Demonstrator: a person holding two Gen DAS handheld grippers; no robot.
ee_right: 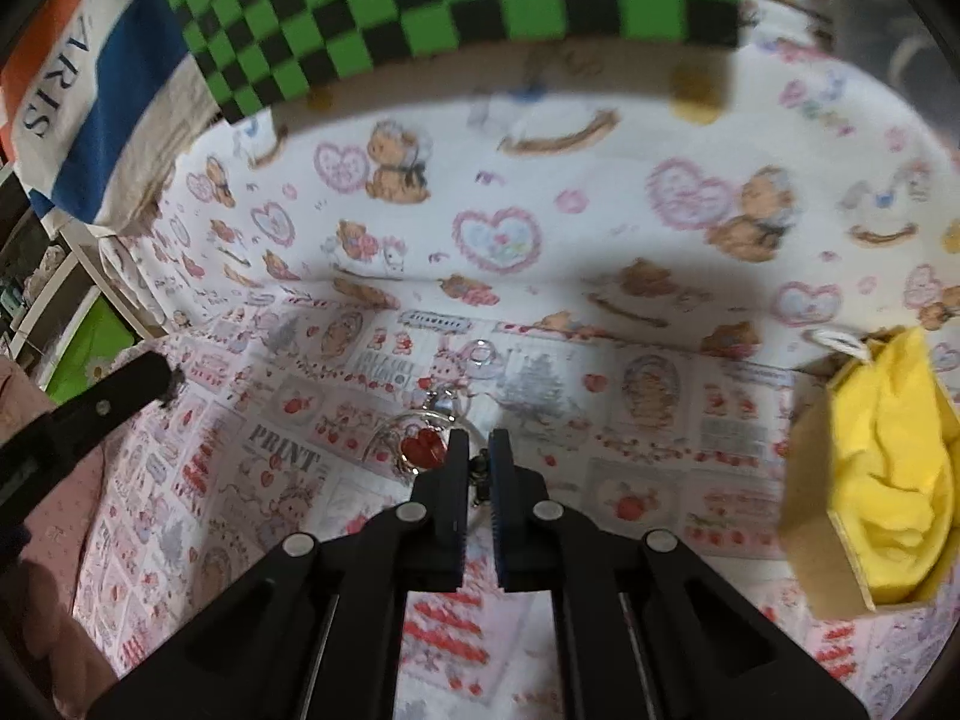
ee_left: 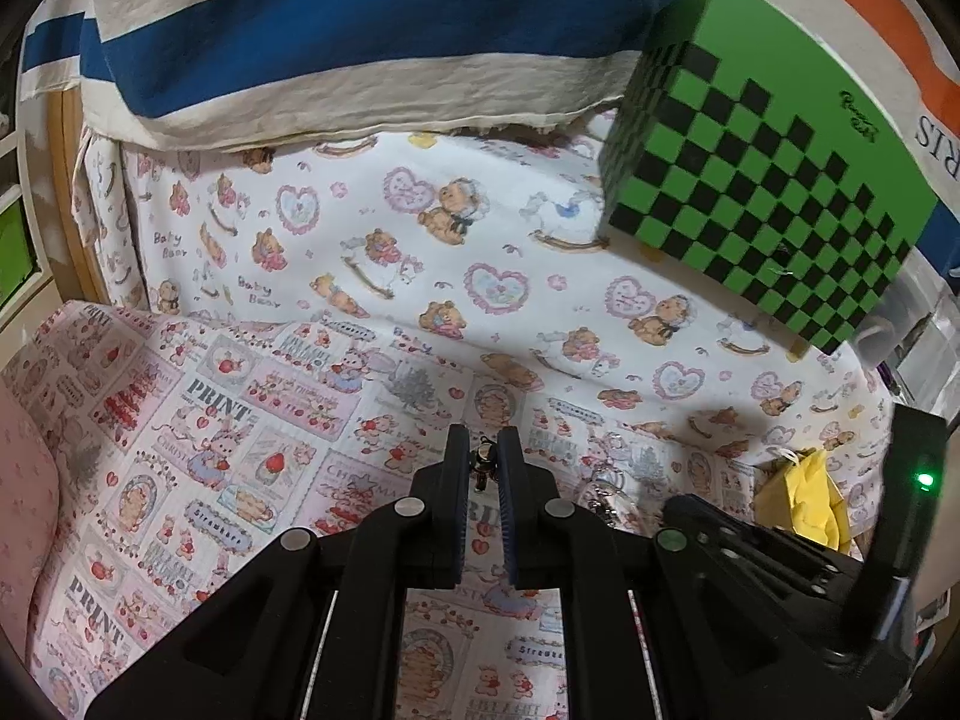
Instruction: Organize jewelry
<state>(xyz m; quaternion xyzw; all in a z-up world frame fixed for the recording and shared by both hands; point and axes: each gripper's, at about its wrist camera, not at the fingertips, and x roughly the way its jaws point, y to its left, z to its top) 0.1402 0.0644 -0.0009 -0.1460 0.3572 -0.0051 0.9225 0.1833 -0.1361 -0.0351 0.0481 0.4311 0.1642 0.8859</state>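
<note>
My left gripper (ee_left: 483,443) is shut on a small dark metal earring (ee_left: 483,463) above the printed cloth. It also shows in the right wrist view (ee_right: 171,387), at the far left. My right gripper (ee_right: 478,447) is shut on a similar small dark earring (ee_right: 479,471). Just left of its tips a red heart pendant (ee_right: 423,446) lies on the cloth among clear rings, with another clear ring (ee_right: 483,355) farther back. The right gripper's body (ee_left: 780,546) shows at lower right in the left wrist view.
A green and black checkered box (ee_left: 762,174) stands raised at the back right, also in the right wrist view (ee_right: 444,6). A cardboard box with yellow cloth (ee_right: 870,474) sits at the right. A blue and white striped fabric (ee_left: 336,30) hangs behind.
</note>
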